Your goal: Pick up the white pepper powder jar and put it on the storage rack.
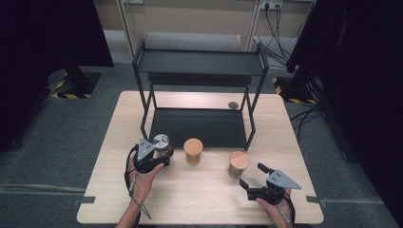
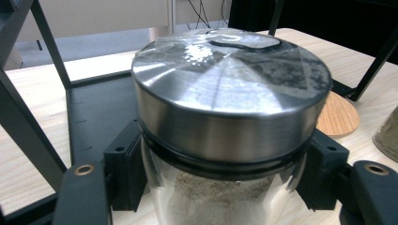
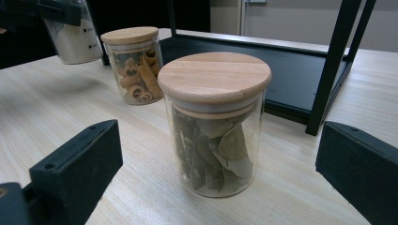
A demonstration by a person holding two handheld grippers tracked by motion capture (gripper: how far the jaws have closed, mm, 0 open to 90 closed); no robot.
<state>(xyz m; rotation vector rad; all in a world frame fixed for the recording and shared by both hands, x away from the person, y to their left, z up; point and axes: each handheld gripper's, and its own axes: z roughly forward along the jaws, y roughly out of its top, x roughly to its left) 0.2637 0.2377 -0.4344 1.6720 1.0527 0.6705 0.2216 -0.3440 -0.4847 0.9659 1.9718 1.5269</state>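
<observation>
Pale wooden table (image 1: 204, 199) carries a black two-tier rack (image 1: 199, 90) at its far side. Just in front of the rack's left leg, the left gripper (image 1: 159, 153) is clamped around a steel-lidded glass jar (image 2: 225, 122) of pale powder. The right gripper (image 1: 252, 175) is spread wide, just short of a wooden-lidded jar of bay leaves (image 3: 215, 122); a cinnamon jar (image 3: 135, 63) stands between the two
</observation>
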